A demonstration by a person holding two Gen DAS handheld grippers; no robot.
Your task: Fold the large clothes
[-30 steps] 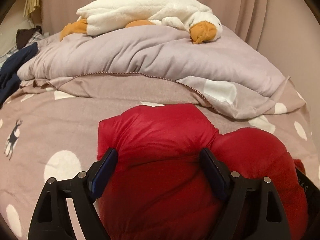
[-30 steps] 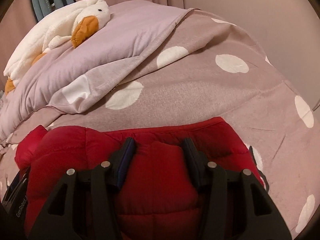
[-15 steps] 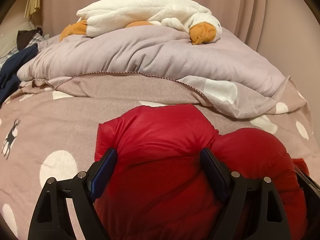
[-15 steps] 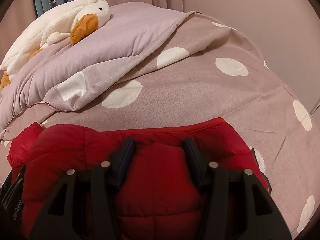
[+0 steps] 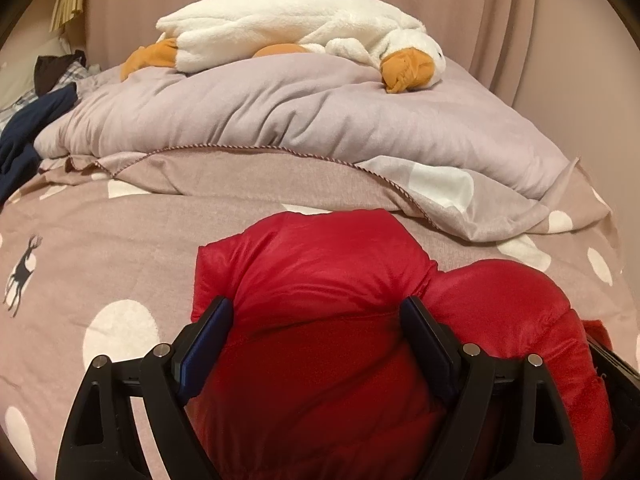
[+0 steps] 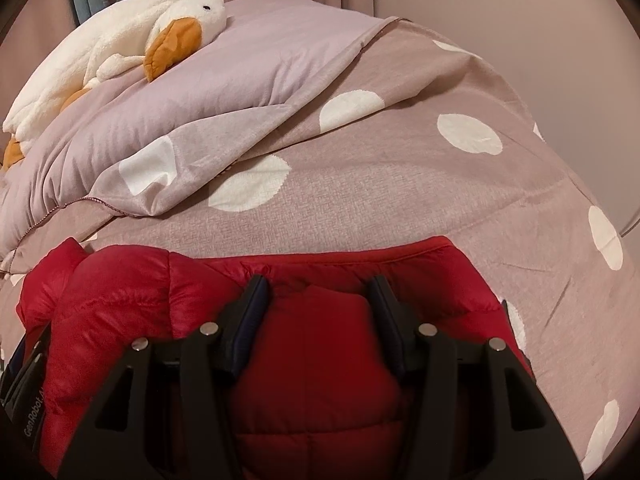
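A red puffer jacket (image 5: pixel 320 272) lies bunched on the bed's polka-dot cover (image 5: pixel 100 240). My left gripper (image 5: pixel 316 312) has its jaws pressed into a thick fold of the jacket, gripping it. In the right wrist view the same jacket (image 6: pixel 320 360) fills the bottom, its red hem running across above the fingers. My right gripper (image 6: pixel 318 292) grips another puffy fold of it. The left gripper's body (image 6: pixel 24 384) shows at the left edge of the right view. The jacket's lower part is hidden beneath both grippers.
A folded lilac duvet (image 5: pixel 280 120) is piled at the bed's far end with a white plush duck (image 5: pixel 288 32) on top. Dark and plaid clothes (image 5: pixel 32 120) lie at the far left. Curtains (image 5: pixel 440 0) and a wall (image 6: pixel 480 20) stand behind the bed.
Both grippers, still holding the jacket, have moved a little forward and lower over the bed. The duvet and duck sit slightly higher in the frames.
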